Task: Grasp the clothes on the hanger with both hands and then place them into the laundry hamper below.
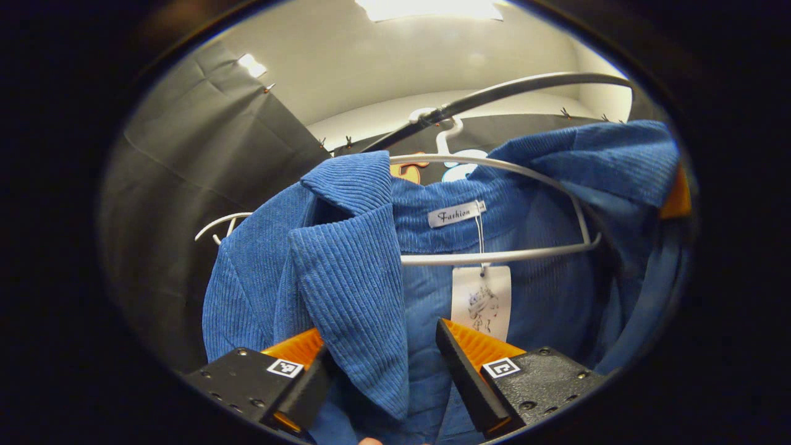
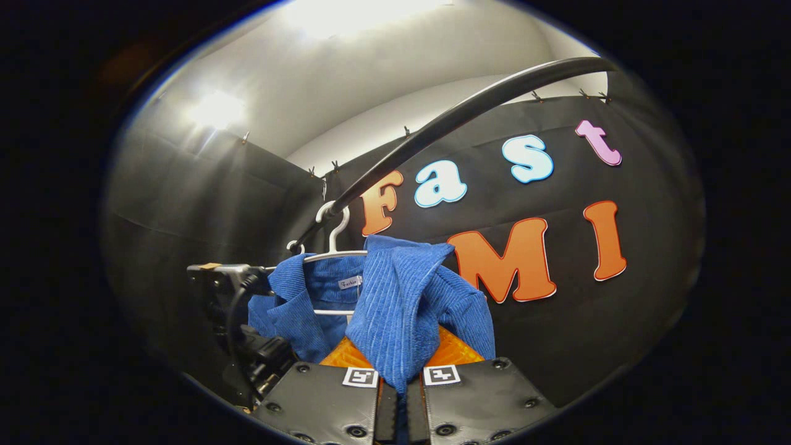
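Note:
A blue corduroy jacket (image 1: 346,278) hangs on a white hanger (image 1: 494,256) from a dark rail (image 1: 494,96). My left gripper (image 1: 380,340) is open, one finger on each side of the jacket's left lapel, neither pressing on it. In the right gripper view, my right gripper (image 2: 400,364) is shut on the other lapel of the jacket (image 2: 401,303), and the cloth rises straight out from between its fingers. The hanger (image 2: 337,232) hooks over the rail (image 2: 457,117) just behind. The left gripper's body (image 2: 228,296) sits close to the jacket's left side.
A paper tag (image 1: 481,303) dangles inside the collar on a string. The booth's black cloth wall (image 2: 618,321) stands close behind the rail, with a second wall (image 1: 179,204) to the left. White ceiling with lights is above.

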`<control>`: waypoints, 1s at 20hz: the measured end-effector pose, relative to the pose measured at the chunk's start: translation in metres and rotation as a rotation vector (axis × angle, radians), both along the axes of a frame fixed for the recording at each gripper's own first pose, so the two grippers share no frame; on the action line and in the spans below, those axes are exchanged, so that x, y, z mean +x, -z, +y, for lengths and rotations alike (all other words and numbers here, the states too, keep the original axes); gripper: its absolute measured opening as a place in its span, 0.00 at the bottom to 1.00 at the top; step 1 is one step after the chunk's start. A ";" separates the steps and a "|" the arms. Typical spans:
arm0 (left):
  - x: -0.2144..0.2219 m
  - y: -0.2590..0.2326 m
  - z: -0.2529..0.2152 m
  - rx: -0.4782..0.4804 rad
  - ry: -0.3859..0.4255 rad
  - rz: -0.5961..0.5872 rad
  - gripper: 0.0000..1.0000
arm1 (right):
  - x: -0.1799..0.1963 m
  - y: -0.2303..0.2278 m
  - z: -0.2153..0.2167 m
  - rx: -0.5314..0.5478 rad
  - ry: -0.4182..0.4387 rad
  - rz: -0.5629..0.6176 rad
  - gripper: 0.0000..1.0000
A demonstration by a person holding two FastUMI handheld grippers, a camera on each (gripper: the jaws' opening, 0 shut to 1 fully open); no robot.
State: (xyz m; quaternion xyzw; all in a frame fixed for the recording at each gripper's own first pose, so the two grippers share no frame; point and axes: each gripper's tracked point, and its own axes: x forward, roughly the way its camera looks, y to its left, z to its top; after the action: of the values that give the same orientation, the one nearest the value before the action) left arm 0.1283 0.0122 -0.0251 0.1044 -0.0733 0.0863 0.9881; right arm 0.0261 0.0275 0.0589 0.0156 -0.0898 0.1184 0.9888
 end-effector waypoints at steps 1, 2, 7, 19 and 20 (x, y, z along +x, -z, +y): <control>-0.004 0.003 0.007 0.037 -0.021 0.016 0.73 | -0.001 0.000 0.001 -0.001 0.003 -0.002 0.13; -0.006 0.009 0.010 0.059 -0.026 0.032 0.57 | 0.000 0.000 0.000 -0.003 0.008 -0.005 0.13; -0.031 0.015 0.016 0.085 0.047 0.071 0.05 | 0.003 0.008 -0.001 -0.006 0.022 0.000 0.13; -0.077 -0.132 0.051 0.177 0.026 -0.064 0.00 | 0.005 -0.011 -0.003 -0.020 0.063 -0.076 0.13; -0.077 -0.145 0.051 0.208 0.034 -0.073 0.00 | 0.004 -0.013 -0.002 -0.020 0.062 -0.083 0.13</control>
State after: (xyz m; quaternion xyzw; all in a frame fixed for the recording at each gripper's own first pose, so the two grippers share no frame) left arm 0.0513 0.0632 0.1202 0.2020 -0.1194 0.0652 0.9699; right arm 0.0301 0.0260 0.0717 -0.0017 -0.1298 0.0893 0.9875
